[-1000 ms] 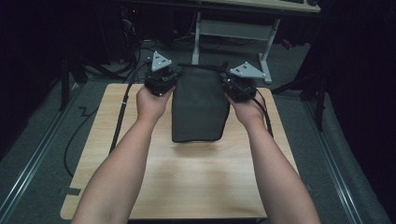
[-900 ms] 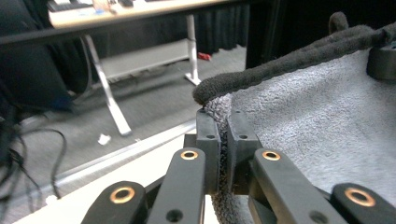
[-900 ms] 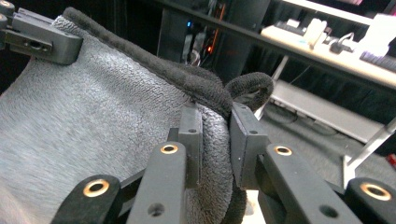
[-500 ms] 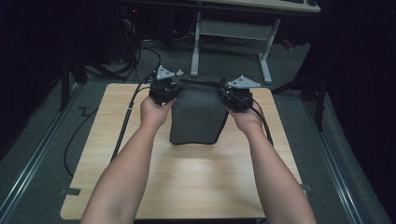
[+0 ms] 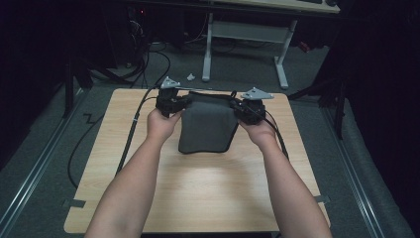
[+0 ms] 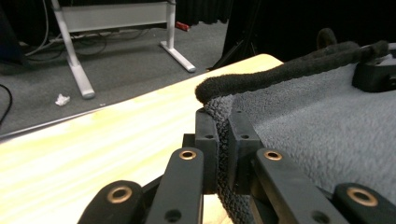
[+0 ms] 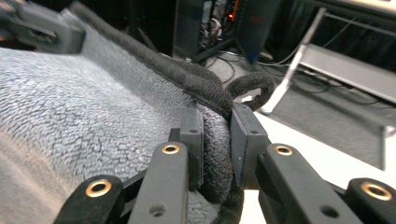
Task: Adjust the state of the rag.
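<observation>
Grey towel (image 5: pixel 207 126) hangs onto the table (image 5: pixel 208 193) — left gripper (image 5: pixel 174 102) and right gripper (image 5: pixel 246 108) each clamp a top corner.

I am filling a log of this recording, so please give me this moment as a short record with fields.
item: dark grey fleecy towel with black bound edge
support: light wooden table
left hand-held gripper: shut on one far corner of the towel
right hand-held gripper: shut on the other far corner
towel state: far edge stretched between the two grippers, near part lying on the table
floor behind: grey carpet, white desk frame
</observation>
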Action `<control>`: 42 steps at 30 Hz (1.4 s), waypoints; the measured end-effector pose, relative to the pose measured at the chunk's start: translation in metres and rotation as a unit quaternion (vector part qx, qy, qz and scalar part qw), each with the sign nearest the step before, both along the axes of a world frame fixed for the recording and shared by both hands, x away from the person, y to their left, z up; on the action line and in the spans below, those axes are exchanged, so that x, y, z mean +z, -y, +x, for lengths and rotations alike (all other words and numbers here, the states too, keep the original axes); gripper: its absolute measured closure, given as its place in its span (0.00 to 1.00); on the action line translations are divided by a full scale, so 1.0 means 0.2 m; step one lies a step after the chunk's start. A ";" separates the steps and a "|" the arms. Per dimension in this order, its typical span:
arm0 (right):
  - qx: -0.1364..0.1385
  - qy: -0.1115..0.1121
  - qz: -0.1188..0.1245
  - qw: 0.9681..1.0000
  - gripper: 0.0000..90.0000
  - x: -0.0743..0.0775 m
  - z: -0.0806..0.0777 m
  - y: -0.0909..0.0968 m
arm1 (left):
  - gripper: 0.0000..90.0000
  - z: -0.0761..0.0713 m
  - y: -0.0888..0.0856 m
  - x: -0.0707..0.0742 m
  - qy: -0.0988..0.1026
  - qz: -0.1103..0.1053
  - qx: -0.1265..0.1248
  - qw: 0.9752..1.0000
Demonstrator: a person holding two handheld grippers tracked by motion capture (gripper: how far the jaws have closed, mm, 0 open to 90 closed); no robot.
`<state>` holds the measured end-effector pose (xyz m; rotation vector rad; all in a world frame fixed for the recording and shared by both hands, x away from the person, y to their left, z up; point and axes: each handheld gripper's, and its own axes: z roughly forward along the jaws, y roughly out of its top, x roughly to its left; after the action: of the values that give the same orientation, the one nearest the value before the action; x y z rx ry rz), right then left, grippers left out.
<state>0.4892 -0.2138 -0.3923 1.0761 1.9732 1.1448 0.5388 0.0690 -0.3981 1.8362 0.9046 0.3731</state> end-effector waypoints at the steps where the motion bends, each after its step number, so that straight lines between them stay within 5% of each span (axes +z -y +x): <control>1: 0.003 0.000 0.004 1.000 0.86 -0.01 0.00 0.01 | 0.94 0.00 0.00 -0.03 -0.007 0.001 -0.005 1.000; 15: 0.037 -0.031 0.032 0.998 0.86 -0.07 0.01 0.08 | 0.94 0.00 -0.01 -0.11 -0.033 -0.028 -0.014 0.999; 31: 0.014 -0.060 0.091 0.994 0.86 -0.14 0.07 0.09 | 0.94 0.03 -0.04 -0.23 -0.083 -0.068 -0.013 0.994; 42: 0.015 -0.087 0.092 0.992 0.85 -0.26 0.09 0.10 | 0.93 0.03 -0.04 -0.29 -0.098 -0.058 -0.016 0.993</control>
<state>0.5078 -0.2334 -0.4435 1.2843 2.0533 1.3079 0.5444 0.0778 -0.4567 1.7996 1.0082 0.1189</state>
